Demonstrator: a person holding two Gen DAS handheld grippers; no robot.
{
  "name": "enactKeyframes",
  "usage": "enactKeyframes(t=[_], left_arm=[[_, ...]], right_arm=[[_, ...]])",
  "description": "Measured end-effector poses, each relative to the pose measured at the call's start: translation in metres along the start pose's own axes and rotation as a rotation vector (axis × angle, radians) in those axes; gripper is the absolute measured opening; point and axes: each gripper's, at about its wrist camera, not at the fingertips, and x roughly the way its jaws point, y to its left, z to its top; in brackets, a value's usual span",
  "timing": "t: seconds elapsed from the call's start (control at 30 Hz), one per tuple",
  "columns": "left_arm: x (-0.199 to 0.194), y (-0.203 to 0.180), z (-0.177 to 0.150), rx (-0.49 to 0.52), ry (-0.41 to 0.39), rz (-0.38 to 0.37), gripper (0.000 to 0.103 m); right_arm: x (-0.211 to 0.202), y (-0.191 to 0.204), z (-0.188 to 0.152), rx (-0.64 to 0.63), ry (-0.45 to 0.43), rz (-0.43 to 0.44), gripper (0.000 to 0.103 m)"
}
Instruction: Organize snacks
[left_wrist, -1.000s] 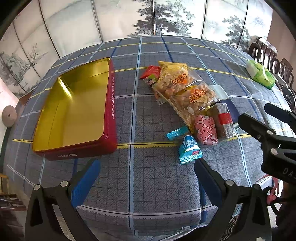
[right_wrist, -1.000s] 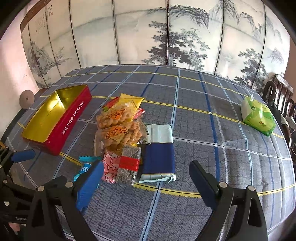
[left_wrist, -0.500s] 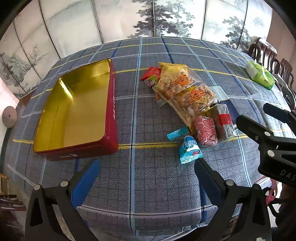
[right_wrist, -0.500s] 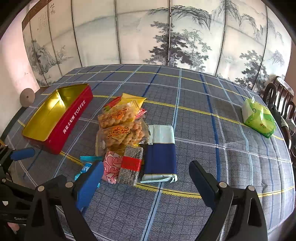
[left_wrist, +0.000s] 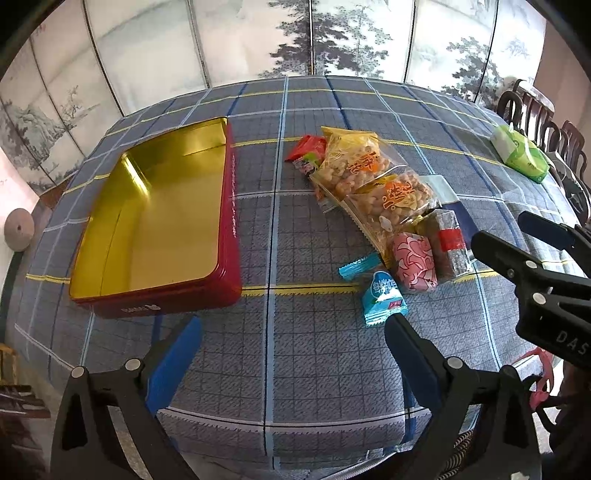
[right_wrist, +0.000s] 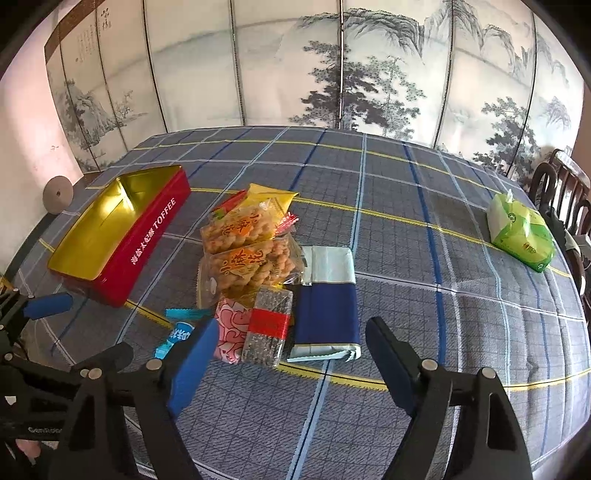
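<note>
Approaching first pick | left tool (left_wrist: 291, 354) and right tool (right_wrist: 291, 354) both spread, empty | snacks (right_wrist: 251, 269) piled centre frame on desk | toffee tin (left_wrist: 229, 206) left, bare | next: pinch one packet

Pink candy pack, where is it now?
The pink candy pack lies on the tablecloth at the pile's near end, against the red-banded bar, right of the tin.

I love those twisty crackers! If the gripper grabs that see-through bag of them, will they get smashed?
Probably a few could crack: the clear bag of twists looks thin and crinkly, so a squeeze likely reaches the brittle-looking pieces. It would likely sag and shift, being loosely filled. It overlaps a second bag, which may get dragged along.
</note>
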Motion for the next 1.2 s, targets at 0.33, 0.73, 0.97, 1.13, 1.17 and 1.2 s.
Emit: enactKeyframes(t=[0.33,0.73,0.97,1.13,1.17,1.2], left_arm=[[-0.001,0.004,-0.001,-0.002,-0.005,-0.001,0.094],[0.003,0.008,-0.007,0.008,0.005,-0.025,0.086],[0.008,0.005,-0.006,0.017,0.015,-0.044,0.081],[0.013,0.003,-0.002,0.012,0.029,-0.062,0.073],[0.014,0.003,-0.002,0.011,0.032,-0.065,0.072],[0.016,0.002,-0.001,0.009,0.036,-0.068,0.071]], right_arm=[[0.004,0.003,-0.002,-0.004,0.022,0.023,0.068],[0.028,0.004,-0.007,0.002,0.084,0.054,0.050],[0.039,0.008,-0.006,0.000,0.112,0.074,0.034],[0.047,0.009,-0.005,0.004,0.125,0.086,0.031],[0.048,0.009,-0.005,0.004,0.122,0.081,0.030],[0.048,0.009,-0.005,0.004,0.119,0.080,0.030]])
